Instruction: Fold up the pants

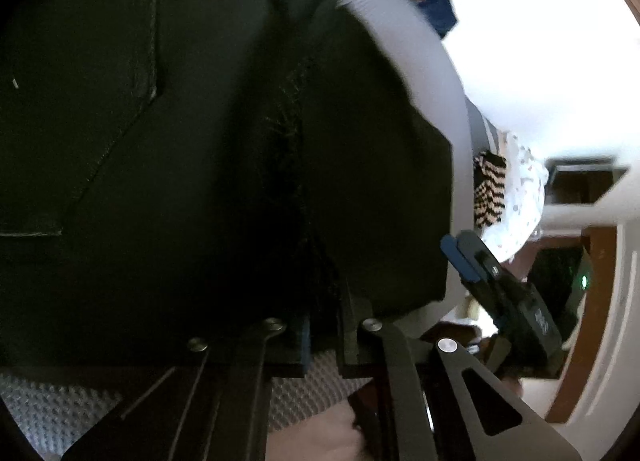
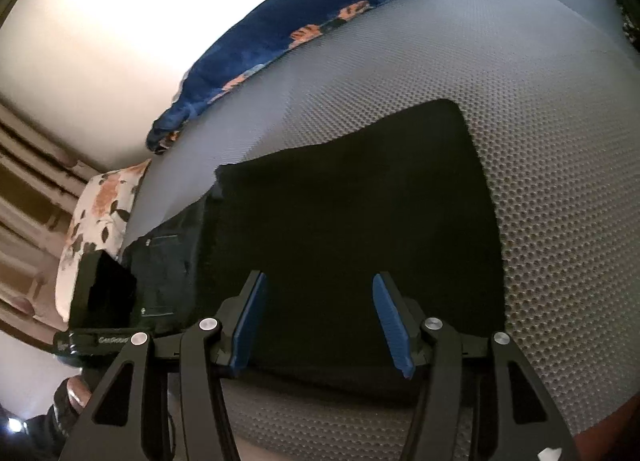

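Dark pants fill the left wrist view, a back pocket and the seat seam showing. My left gripper is shut on the pants, its two fingers pinching a fold of cloth at the near edge. In the right wrist view the pants lie folded flat on a grey honeycomb mat. My right gripper stands open just over their near edge, blue pads wide apart and nothing pinched. The right gripper also shows beside the pants' right edge in the left wrist view. The left gripper's body sits at the pants' left end.
A blue floral blanket lies along the mat's far edge, with a floral pillow to the left. A striped cloth and a white patterned cloth lie beyond the mat's edge. A person's hand holds the left gripper.
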The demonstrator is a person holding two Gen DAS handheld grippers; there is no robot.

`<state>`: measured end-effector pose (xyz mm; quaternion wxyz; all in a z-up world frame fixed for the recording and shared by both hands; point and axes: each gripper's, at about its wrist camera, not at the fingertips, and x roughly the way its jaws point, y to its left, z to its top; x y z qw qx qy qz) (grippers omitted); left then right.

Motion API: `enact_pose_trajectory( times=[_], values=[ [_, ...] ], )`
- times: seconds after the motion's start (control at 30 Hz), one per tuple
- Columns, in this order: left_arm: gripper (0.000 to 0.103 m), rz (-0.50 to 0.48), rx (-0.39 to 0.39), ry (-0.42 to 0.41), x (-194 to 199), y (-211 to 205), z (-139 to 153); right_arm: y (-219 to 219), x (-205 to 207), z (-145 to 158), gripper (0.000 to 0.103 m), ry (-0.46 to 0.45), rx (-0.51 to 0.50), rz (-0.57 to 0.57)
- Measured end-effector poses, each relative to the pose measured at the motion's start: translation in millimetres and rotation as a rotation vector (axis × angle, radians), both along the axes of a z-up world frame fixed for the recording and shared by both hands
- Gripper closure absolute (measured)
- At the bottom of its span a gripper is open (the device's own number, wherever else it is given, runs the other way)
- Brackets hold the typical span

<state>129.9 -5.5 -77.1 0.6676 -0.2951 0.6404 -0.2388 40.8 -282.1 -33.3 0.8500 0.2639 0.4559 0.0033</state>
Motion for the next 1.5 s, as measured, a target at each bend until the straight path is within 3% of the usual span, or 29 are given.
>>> enact_pose_trajectory(
  times=[0.13, 0.3, 0.47, 0.6, 0.67, 0.83, 1.0, 1.2, 1.5],
  values=[
    [0.094, -0.018, 0.03, -0.042, -7, 2, 10, 0, -4, 1, 0.049, 0.035, -0.071, -0.002],
    [0.093, -0.02, 0.055, -0.02, -7, 6, -6, 6, -7, -14, 0.051, 0.117, -0.167, 0.034],
    [0.079, -0.062, 0.179, -0.12, -4, 2, 8, 15, -2, -20, 0.051, 0.144, -0.244, 0.058],
    [0.078, -0.093, 0.364, -0.308, -3, 1, 32, 11, 2, -12, 0.051, 0.112, -0.244, 0.049],
    [0.075, -0.103, 0.428, -0.405, 1, -4, 41, 9, 9, -6, 0.051, 0.083, -0.293, 0.035],
    [0.073, -0.131, 0.431, -0.559, 27, -22, 51, 5, 40, 4, 0.052, 0.048, -0.374, 0.027],
    [0.073, -0.142, 0.421, -0.569, 60, -35, 43, -1, 66, 4, 0.053, 0.048, -0.429, 0.025],
    [0.073, -0.165, 0.478, -0.534, 91, -49, 22, -5, 87, -12, 0.054, 0.081, -0.477, 0.019],
    [0.073, -0.18, 0.492, -0.55, 91, -52, 17, -2, 91, -17, 0.05, 0.083, -0.514, 0.029]
  ],
)
